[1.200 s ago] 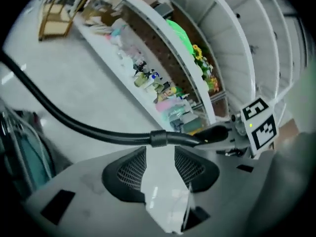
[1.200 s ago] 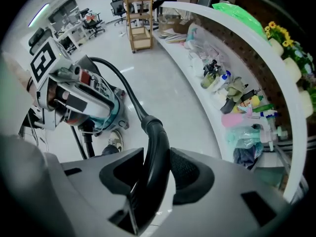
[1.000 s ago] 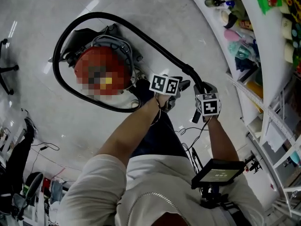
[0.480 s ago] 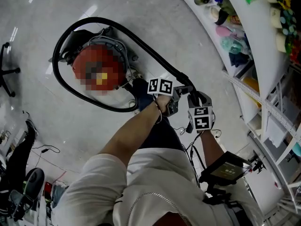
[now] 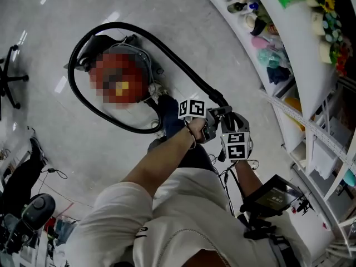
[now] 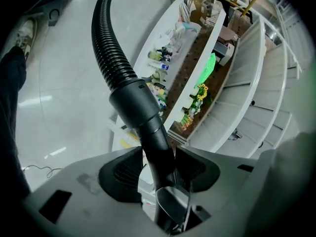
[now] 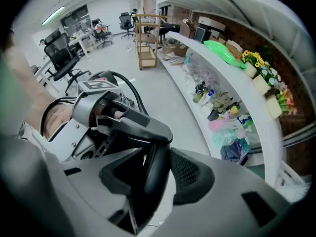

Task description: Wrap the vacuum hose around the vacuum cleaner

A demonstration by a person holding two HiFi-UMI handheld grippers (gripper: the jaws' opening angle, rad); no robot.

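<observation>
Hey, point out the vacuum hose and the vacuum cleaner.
vacuum hose [image 6: 104, 43], left gripper view, on its ribbed stretch above the smooth cuff.
vacuum cleaner [image 5: 119, 78], head view, on its red body inside the hose loop.

On the pale glossy floor [image 5: 167, 15] sit the vacuum cleaner [image 5: 143, 65] and looped hose [image 5: 136, 130].

Right tool [image 7: 155, 176] apparently around hose [image 7: 152, 194]

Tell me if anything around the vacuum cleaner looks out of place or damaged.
Nothing looks spilled or damaged. The vacuum hose circles the vacuum cleaner in a slack loop standing off its body, and its rigid end is clamped in the left hand-held gripper and right hand-held gripper, not stowed.
</observation>
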